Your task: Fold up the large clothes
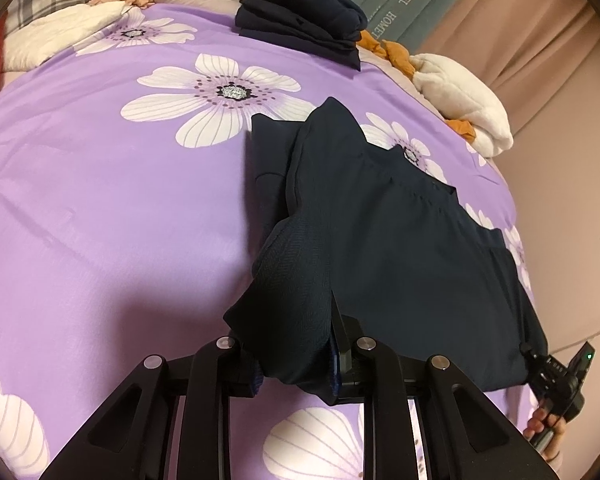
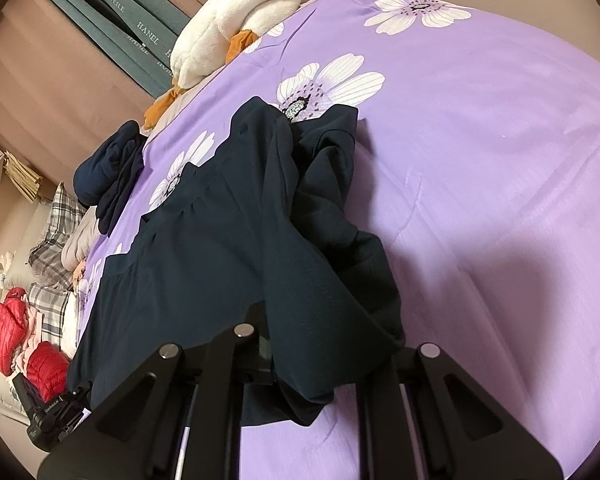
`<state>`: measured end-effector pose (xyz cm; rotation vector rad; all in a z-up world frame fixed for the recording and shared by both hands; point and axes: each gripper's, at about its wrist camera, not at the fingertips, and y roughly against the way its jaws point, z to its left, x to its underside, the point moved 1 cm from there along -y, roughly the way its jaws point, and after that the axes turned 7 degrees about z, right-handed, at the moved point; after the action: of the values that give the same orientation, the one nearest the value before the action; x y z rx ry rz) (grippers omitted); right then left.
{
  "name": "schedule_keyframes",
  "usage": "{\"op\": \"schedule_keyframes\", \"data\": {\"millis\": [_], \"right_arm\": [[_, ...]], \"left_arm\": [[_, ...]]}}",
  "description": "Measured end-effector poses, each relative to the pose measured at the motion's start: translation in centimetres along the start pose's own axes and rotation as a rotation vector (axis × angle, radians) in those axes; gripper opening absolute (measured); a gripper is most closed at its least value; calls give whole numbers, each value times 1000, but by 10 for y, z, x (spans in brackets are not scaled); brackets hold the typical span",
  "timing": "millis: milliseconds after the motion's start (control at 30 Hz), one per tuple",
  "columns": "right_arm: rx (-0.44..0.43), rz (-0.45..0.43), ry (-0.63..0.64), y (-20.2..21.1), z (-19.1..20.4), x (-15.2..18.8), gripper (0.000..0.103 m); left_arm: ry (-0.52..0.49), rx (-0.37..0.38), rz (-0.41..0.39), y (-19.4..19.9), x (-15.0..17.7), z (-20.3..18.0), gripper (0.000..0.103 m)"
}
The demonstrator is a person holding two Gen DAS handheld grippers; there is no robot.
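Observation:
A dark navy garment lies partly folded on the purple flowered bedspread, one side panel doubled over its middle. My left gripper is shut on a bunched near corner of it, and cloth hides the left finger. The right gripper, held by a hand, pinches the other near corner at the bed's right edge. In the right wrist view the garment drapes over the right gripper, which is shut on its hem. The left gripper shows at the lower left.
A folded stack of dark clothes sits at the far side of the bed. A white plush blanket with orange fabric lies along the right edge. Plaid pillows and a red jacket crowd the head end. Bedspread stretches beside the garment.

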<state>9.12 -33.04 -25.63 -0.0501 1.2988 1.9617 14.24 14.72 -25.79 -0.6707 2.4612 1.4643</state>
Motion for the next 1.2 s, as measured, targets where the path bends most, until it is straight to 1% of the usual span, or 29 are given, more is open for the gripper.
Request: {"op": "schedule_keyframes", "data": {"millis": [500,800,900,967,1133,1200], "right_arm": [[-1,11,-7,5,-3,6,14],[1,25,-15,4,-4,7,15],[-3,34,-28,3,-6,7,18],[-7,34,-34,5,-8,9,23],[-12,34,-61,8,-15,11,31],[-12,30,-67,9,-16,12,33]], "left_arm": [[-9,-5,10,-1,1,2,22],[-21,-23,25,-3,-1,2,22],[-17,-28,35,-5,-2,3,22],[-14,-32,40,-5,-2,4,22],[-14,-64,44,-6,-2,4,29],[-16,-77,46,-6,-1,5,29]]}}
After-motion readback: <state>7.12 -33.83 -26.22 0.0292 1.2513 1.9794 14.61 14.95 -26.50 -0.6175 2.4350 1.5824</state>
